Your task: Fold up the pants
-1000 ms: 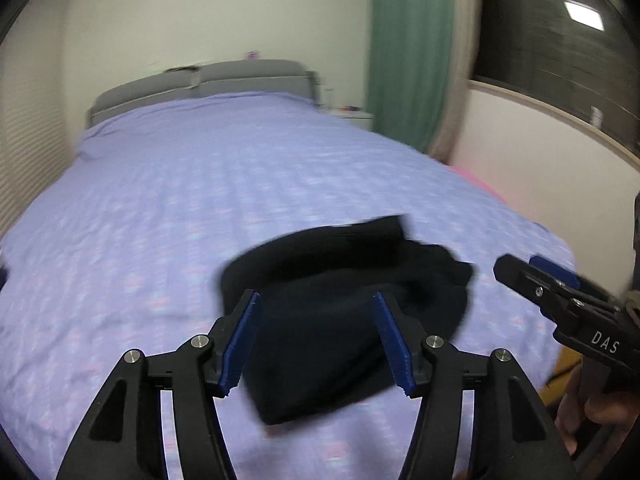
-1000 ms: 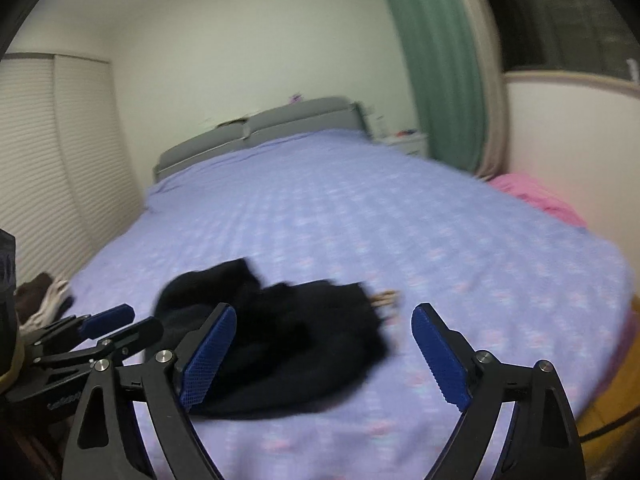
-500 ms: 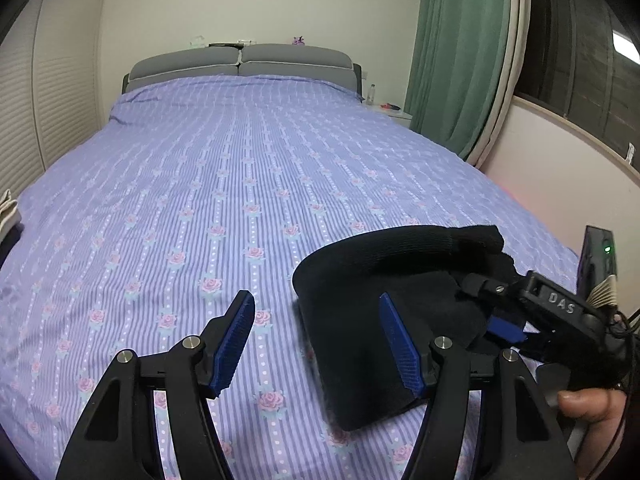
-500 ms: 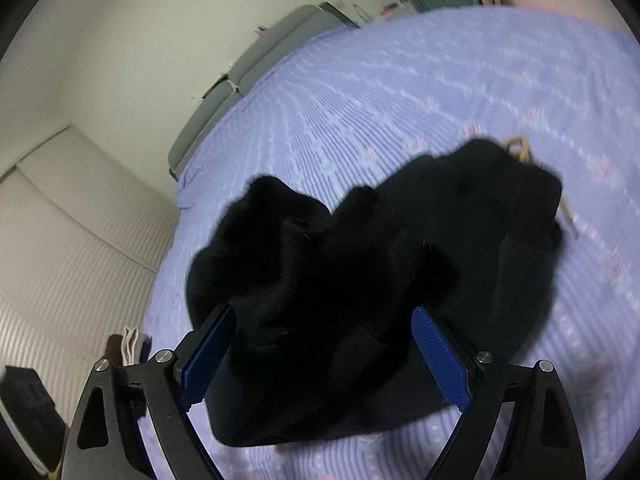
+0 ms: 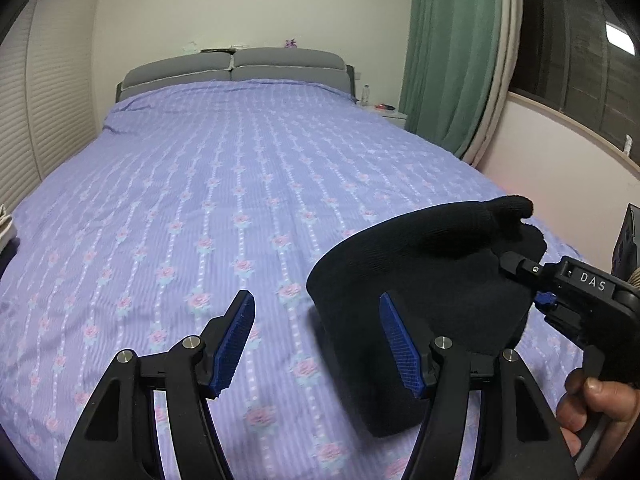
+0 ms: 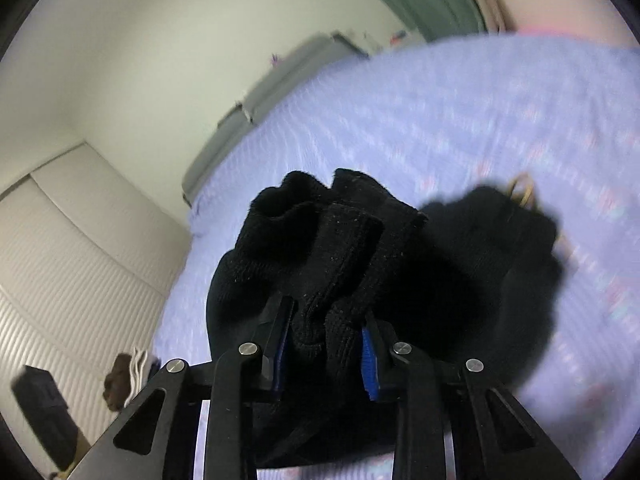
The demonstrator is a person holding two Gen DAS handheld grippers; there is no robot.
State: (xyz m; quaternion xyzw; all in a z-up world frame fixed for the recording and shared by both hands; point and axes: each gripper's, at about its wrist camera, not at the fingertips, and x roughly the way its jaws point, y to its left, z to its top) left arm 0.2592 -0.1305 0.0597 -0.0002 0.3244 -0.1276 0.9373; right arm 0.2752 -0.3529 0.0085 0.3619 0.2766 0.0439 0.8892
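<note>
We are holding the left gripper (image 5: 318, 342) apart and empty, low centre over the bedspread (image 5: 200, 184); black pants (image 5: 420, 280) are lying bunched lower right. Our right gripper (image 6: 326, 344), jaws just closing, is clamping a pants fold at lower centre.

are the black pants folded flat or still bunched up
Bunched up. The black pants sit in a rumpled heap on the bed, with thick folds gathered between the right gripper pads, which have just closed on them.
</note>
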